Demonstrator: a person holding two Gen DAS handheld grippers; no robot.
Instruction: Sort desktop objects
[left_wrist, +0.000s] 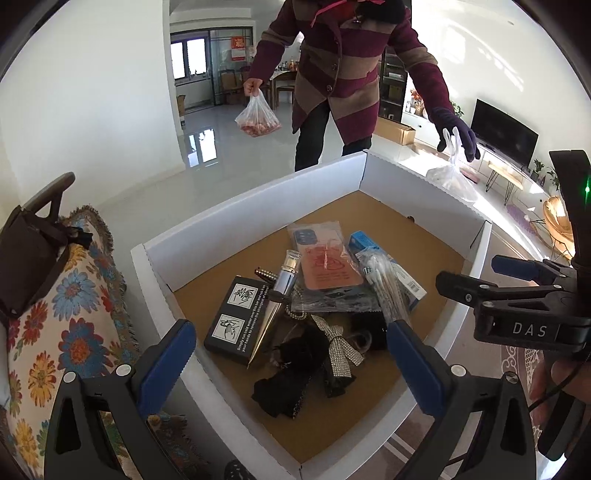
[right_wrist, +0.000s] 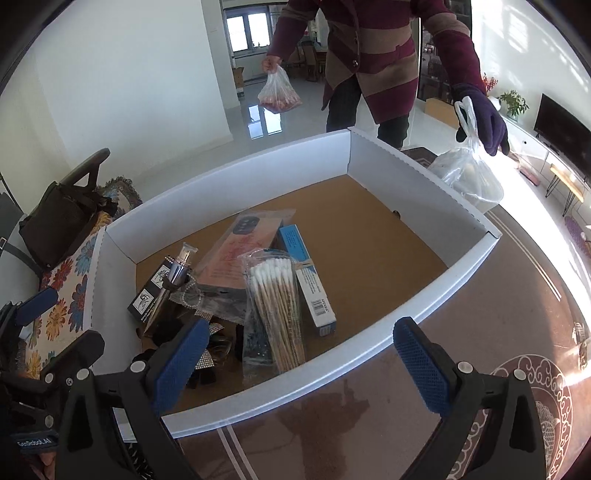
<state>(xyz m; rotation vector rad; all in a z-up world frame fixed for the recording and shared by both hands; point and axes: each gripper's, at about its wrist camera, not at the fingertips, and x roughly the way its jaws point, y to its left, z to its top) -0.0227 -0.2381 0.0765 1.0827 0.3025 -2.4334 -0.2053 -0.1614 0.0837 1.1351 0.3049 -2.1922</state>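
Observation:
A white box (left_wrist: 255, 206) with a brown floor holds a heap of items. Among them are a black carton (left_wrist: 236, 314), a silver bottle (left_wrist: 286, 277), a bagged phone case (left_wrist: 327, 262), a blue carton (right_wrist: 306, 273), a bag of cotton swabs (right_wrist: 275, 302), black cloth (left_wrist: 284, 387) and a rhinestone bow (left_wrist: 338, 350). My left gripper (left_wrist: 291, 369) hovers open above the box's near corner, nothing between its pads. Raised over the box's near wall, my right gripper (right_wrist: 301, 369) stands wide open and empty. Each gripper shows in the other's view: the right (left_wrist: 465, 271), the left (right_wrist: 62, 325).
A person in a striped coat (left_wrist: 343, 62) stands behind the box, holding a bag of red items (left_wrist: 258, 118) and grasping a clear bag (right_wrist: 469, 173) on the table with a gloved hand. A floral cushion (left_wrist: 74, 295) and a dark bag (left_wrist: 29, 266) lie left. Patterned tabletop (right_wrist: 480, 295) spreads right.

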